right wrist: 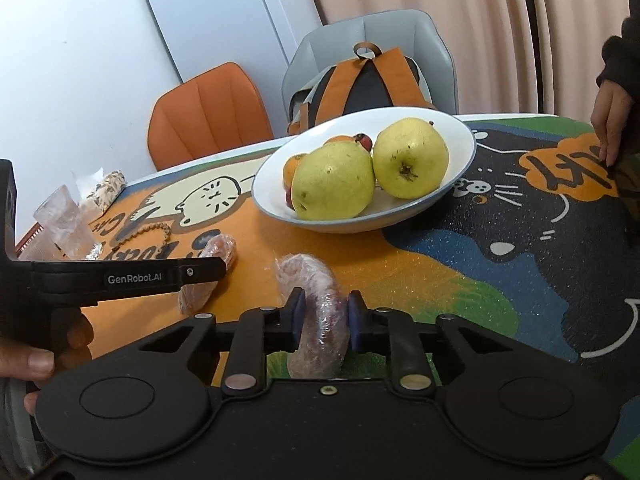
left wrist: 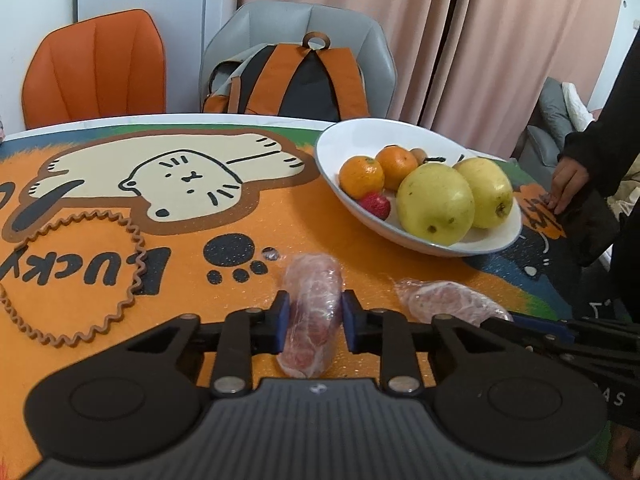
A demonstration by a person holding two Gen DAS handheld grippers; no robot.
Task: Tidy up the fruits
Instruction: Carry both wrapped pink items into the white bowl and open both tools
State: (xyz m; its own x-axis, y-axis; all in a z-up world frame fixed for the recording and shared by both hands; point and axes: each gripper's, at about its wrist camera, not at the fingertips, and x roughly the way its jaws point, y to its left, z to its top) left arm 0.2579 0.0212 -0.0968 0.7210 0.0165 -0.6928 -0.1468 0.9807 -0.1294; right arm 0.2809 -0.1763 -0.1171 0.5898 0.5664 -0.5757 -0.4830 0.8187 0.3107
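Bowl: your white bowl (left wrist: 416,236) on the bench (left wrist: 360,248) holds two yellow pears (left wrist: 435,203), two oranges (left wrist: 361,176) and a small red fruit (left wrist: 375,205).
Left claw (left wrist: 313,317): clenched on a plastic-wrapped pink wedge (left wrist: 312,312).
Right claw (right wrist: 325,318): gripping a second wrapped wedge (right wrist: 316,320), beside the first.

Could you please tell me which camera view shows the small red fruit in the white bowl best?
The left wrist view: the small red fruit lies unobstructed at the white bowl's near edge. In the right wrist view, yellow pears hide nearly all of it.
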